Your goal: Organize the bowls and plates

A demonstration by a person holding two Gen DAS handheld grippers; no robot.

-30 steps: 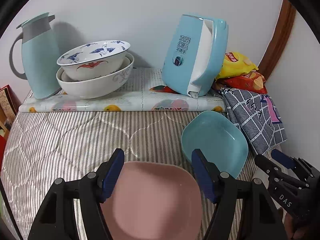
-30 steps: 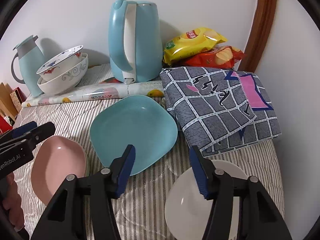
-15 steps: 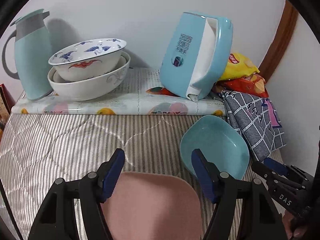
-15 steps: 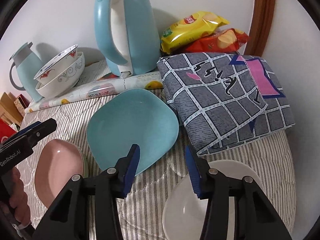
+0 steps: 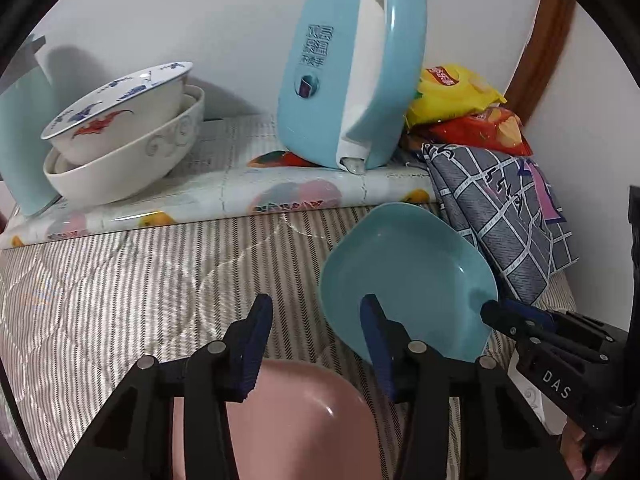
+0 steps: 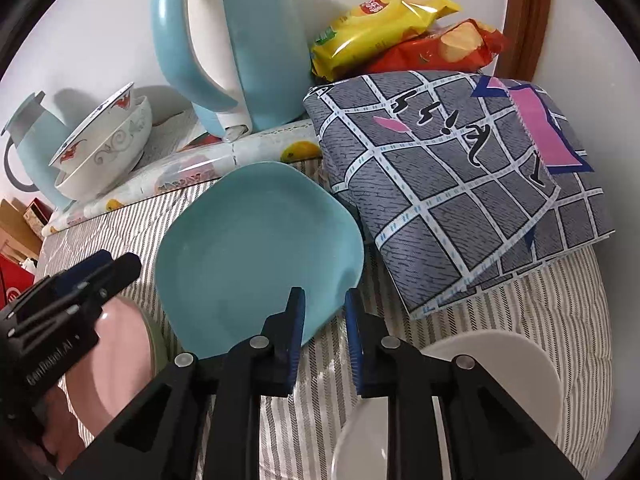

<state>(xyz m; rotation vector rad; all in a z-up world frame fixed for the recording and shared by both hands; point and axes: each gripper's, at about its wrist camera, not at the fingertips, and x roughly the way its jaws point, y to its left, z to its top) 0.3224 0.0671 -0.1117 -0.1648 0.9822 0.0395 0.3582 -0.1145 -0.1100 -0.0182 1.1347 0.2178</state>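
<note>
The square teal plastic plate point(image 6: 256, 248) lies on the striped quilt point(image 6: 560, 320). Your right gripper point(image 6: 323, 312), half closed, straddles its near rim, seemingly not pinching yet; close squarely. Your left gripper point(image 5: 316, 332) hangs open, empty, above the pink plate point(image 5: 304, 420).

Striped quilted bed point(image 5: 120, 280), carrying directly a teal plate point(image 6: 256, 248), pink plate point(image 5: 304, 420), white bowl point(image 6: 500, 364), folded grid-patterned cloth point(image 6: 460, 184), and a fruit-print mat point(image 5: 240, 196) along its wall side.
</note>
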